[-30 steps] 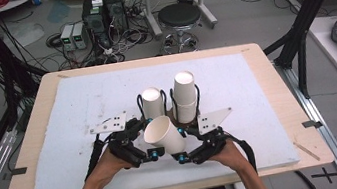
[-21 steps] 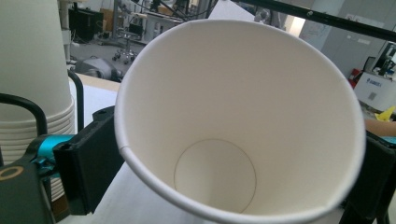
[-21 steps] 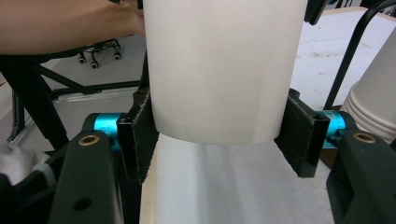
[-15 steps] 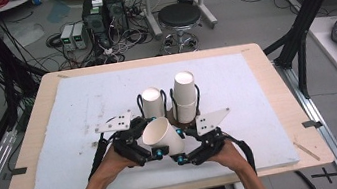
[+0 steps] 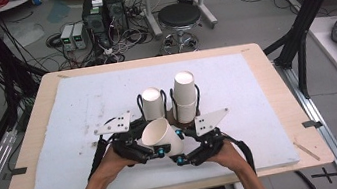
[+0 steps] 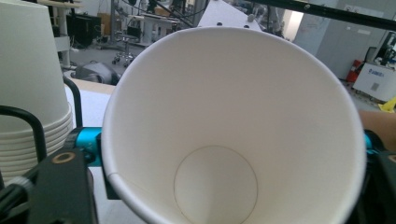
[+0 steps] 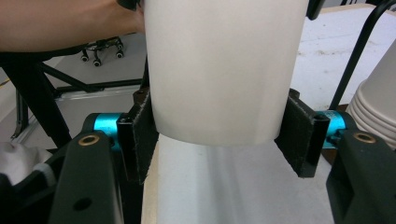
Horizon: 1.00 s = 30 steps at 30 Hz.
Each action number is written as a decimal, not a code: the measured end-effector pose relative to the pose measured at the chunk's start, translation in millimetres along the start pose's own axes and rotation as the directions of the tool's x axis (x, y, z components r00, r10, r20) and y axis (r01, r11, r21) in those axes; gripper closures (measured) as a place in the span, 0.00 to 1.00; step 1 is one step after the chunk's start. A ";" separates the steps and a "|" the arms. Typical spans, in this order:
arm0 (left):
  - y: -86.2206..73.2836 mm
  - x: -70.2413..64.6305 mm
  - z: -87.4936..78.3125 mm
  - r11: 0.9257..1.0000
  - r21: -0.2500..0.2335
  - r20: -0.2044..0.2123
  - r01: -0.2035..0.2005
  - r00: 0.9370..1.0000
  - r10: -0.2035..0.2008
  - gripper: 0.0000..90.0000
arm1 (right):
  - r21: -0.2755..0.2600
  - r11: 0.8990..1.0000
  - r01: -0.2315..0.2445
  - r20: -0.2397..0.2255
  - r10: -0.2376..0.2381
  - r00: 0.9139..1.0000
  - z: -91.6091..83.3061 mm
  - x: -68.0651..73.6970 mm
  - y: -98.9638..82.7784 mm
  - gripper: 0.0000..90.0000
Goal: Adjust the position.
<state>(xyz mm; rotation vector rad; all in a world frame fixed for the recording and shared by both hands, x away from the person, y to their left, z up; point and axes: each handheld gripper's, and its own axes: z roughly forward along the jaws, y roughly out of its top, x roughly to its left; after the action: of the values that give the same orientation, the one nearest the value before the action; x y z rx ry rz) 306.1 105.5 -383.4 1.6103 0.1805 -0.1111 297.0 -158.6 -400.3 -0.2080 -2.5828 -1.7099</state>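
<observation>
Paper cup (image 5: pixel 160 135) is held tilted above the counter (image 5: pixel 258 96), near its front edge, between the two hands, its open mouth turned toward the person's left. The right hand-held gripper (image 7: pixel 219 140) clamps the cup's narrow end, both black pads pressed against its wall. The left hand-held gripper (image 5: pixel 150 148) has just been closing its jaws, and the cup's wide rim (image 6: pixel 233 126) sits between them; whether its pads already press the wall cannot be told. Just behind the cup stand two stacks of paper cups (image 5: pixel 184 97), upside down in black wire holders, the right stack taller than the left.
</observation>
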 end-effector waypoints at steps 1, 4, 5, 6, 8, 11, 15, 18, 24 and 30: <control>0.0 0.0 -0.1 1.000 0.000 0.001 0.000 1.000 0.000 0.28 | 0.001 1.000 -0.001 -0.003 0.001 1.000 0.1 0.0 0.0 0.41; 0.3 -0.4 -0.5 1.000 -0.002 0.001 -0.010 1.000 0.010 0.29 | 0.004 1.000 -0.004 -0.005 0.004 1.000 0.5 0.5 0.1 0.41; 0.3 -0.5 -0.6 1.000 -0.001 0.001 -0.012 1.000 0.012 0.30 | 0.004 1.000 -0.002 -0.006 0.002 1.000 0.5 0.4 0.2 0.41; 0.3 -0.5 -0.5 1.000 -0.001 0.000 -0.011 1.000 0.011 0.30 | 0.005 1.000 -0.001 -0.007 0.001 1.000 0.5 0.5 0.2 0.41; 0.3 -0.6 -0.4 1.000 -0.002 -0.001 -0.011 1.000 0.011 0.31 | 0.005 1.000 -0.003 -0.006 0.003 1.000 0.5 0.4 0.2 0.41; 0.2 -0.7 -0.4 1.000 -0.001 0.000 -0.011 1.000 0.011 0.31 | 0.006 1.000 -0.001 -0.008 0.001 1.000 0.4 0.4 0.2 0.41; 0.1 -0.6 -0.1 1.000 0.003 -0.001 -0.016 1.000 0.016 0.31 | 0.009 1.000 -0.004 -0.002 0.004 1.000 0.9 1.0 -0.2 0.39; 0.2 -0.7 -0.4 1.000 0.002 -0.005 -0.016 1.000 0.016 0.31 | 0.010 1.000 -0.022 0.007 0.021 1.000 2.5 0.7 0.2 0.20; 0.4 -1.0 -0.8 1.000 0.003 -0.009 -0.018 1.000 0.018 0.31 | 0.030 0.999 -0.016 0.014 0.016 1.000 5.6 1.5 0.1 0.19; 0.8 -1.3 -2.9 1.000 0.006 -0.018 -0.023 1.000 0.023 0.31 | 0.039 0.999 -0.009 0.008 0.009 1.000 4.7 2.7 -0.1 0.19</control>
<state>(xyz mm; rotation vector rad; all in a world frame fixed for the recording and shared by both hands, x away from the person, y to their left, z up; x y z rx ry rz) 304.8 108.3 -382.3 1.6191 0.1759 -0.0799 294.6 -154.1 -401.9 -0.2243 -2.6143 -1.6571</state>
